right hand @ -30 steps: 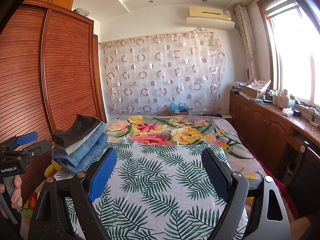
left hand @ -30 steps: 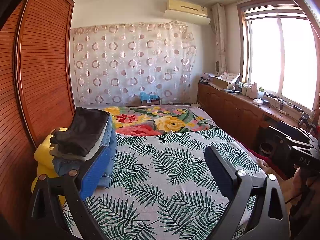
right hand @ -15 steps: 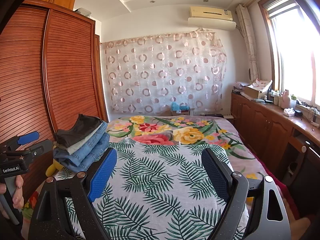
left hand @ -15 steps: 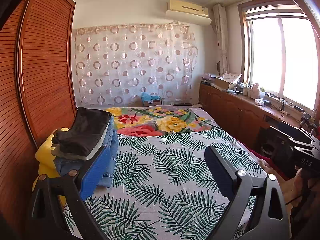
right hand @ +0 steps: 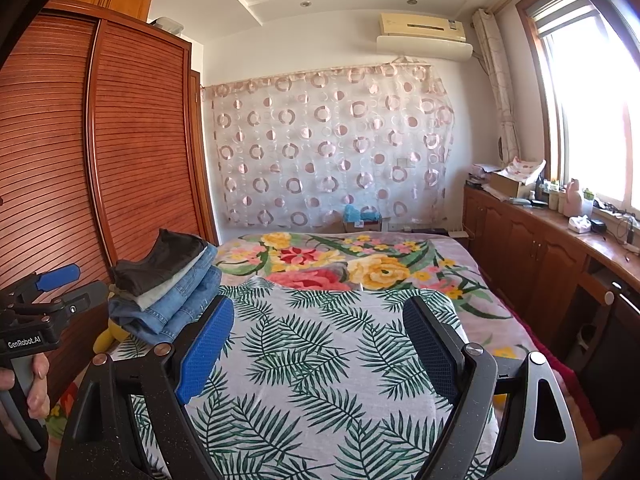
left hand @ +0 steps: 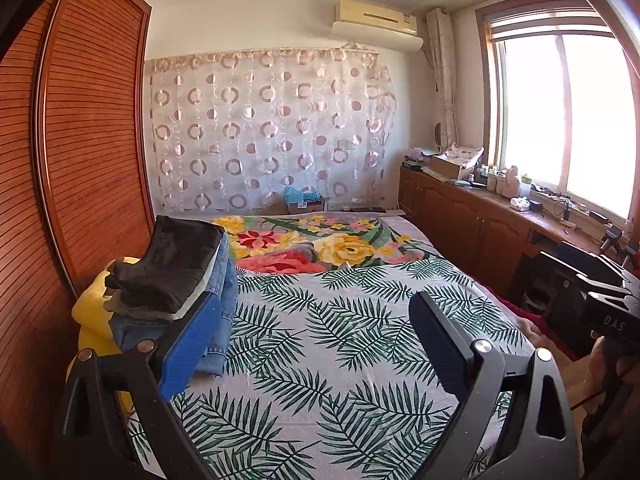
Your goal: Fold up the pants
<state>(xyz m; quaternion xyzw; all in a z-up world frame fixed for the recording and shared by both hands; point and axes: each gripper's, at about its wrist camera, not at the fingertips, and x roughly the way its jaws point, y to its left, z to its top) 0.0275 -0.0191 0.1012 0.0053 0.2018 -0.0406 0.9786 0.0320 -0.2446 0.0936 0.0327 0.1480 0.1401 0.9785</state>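
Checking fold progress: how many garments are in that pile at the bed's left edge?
4 visible in the pile: dark pants on top, a pale layer beneath, then two denim pairs at the bottom. Folds may hide more.

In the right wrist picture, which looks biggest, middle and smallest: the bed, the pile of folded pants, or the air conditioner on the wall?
Largest to smallest, as they look in the right wrist view:
1. bed
2. pile of folded pants
3. air conditioner

The last two look close in size, and the air conditioner is farther from the camera, so that order is unsure.
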